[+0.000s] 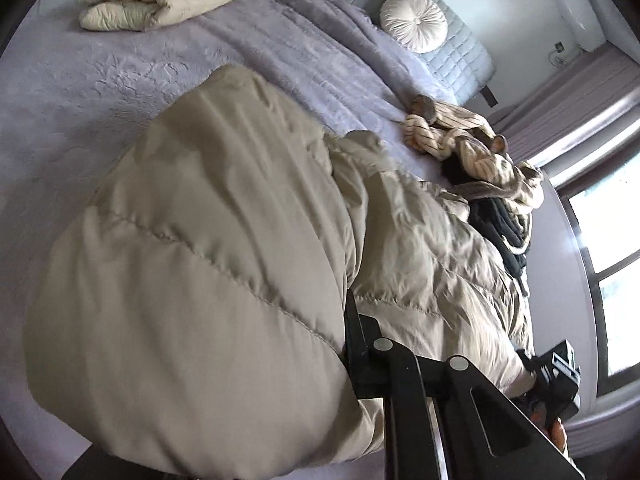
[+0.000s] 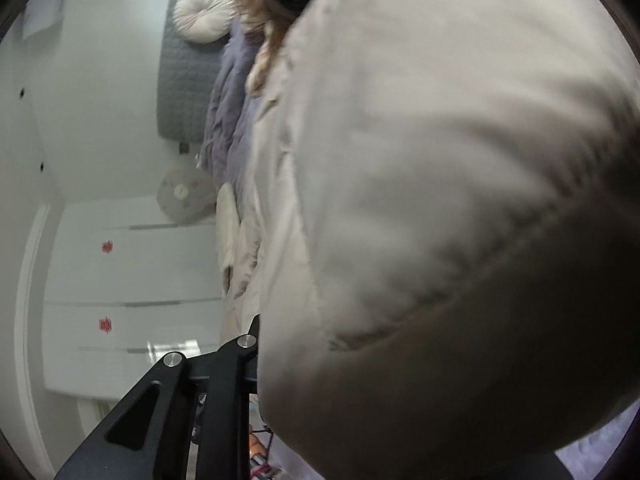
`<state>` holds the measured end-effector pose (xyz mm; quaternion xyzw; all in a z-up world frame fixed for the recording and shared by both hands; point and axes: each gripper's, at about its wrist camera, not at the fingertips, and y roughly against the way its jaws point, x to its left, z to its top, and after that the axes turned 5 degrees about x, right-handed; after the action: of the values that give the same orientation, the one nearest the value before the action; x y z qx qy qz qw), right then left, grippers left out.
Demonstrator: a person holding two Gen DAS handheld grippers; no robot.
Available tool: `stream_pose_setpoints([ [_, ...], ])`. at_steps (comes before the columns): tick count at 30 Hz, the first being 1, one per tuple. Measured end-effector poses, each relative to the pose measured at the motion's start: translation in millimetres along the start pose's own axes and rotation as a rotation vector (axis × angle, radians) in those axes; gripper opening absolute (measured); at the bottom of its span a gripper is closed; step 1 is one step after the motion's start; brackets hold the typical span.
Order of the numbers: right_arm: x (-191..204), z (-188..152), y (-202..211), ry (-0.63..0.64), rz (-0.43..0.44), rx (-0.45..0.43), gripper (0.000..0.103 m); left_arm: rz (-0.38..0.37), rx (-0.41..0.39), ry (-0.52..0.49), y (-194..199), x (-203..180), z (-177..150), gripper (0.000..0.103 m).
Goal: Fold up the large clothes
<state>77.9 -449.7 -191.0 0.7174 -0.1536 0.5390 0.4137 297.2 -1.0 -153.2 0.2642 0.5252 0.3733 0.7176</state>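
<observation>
A large beige puffer jacket (image 1: 200, 260) bulges up off the lilac bed cover (image 1: 80, 100) and fills most of the left wrist view. My left gripper (image 1: 352, 320) is shut on a fold of it; the fabric hides the fingertips. In the right wrist view the same jacket (image 2: 440, 200) is blurred and covers the right half of the picture. My right gripper (image 2: 252, 332) holds its edge with the jaws close together and the tips buried in cloth. The right gripper's body (image 1: 556, 376) and a hand also show at the lower right of the left wrist view.
A folded cream puffer (image 1: 160, 0) lies at the far corner of the bed. A striped garment (image 1: 472, 140) and a dark one (image 1: 496, 220) are heaped beyond the jacket. A round cushion (image 1: 414, 22) leans on the grey headboard. White cabinets (image 2: 132, 272) and a fan (image 2: 184, 196) stand beside the bed.
</observation>
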Motion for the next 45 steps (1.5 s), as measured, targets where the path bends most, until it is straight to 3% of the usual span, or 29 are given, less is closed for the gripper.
stream_pose_setpoints([
  [7, -6, -46, 22, 0.021, 0.0, 0.054, 0.025, 0.018, 0.046, -0.045, 35, 3, -57, 0.019],
  [18, -48, -178, 42, -0.14, -0.049, 0.072, 0.025, 0.028, 0.238, -0.034, 90, 68, -161, 0.019],
  [22, -63, -176, 37, -0.171, -0.103, 0.054, 0.027, 0.049, 0.278, -0.028, 83, 85, -178, 0.021],
  [24, -65, -170, 33, -0.158, -0.147, 0.05, 0.029, 0.083, 0.284, -0.025, 76, 88, -183, 0.03],
  [29, -60, -171, 32, -0.153, -0.219, 0.052, 0.035, 0.117, 0.284, 0.001, 76, 91, -189, 0.031],
  [34, -44, -179, 59, -0.182, -0.31, 0.028, 0.051, 0.184, 0.309, -0.008, 90, 81, -191, 0.031],
  [41, -24, -189, 102, -0.2, -0.396, -0.045, 0.05, 0.239, 0.22, -0.022, 154, 85, -181, 0.031],
  [43, -19, -192, 96, -0.203, -0.432, -0.05, 0.033, 0.272, 0.231, -0.013, 151, 95, -180, 0.031],
  [45, -15, -186, 83, -0.205, -0.494, -0.038, 0.031, 0.327, 0.249, -0.008, 135, 104, -182, 0.031],
])
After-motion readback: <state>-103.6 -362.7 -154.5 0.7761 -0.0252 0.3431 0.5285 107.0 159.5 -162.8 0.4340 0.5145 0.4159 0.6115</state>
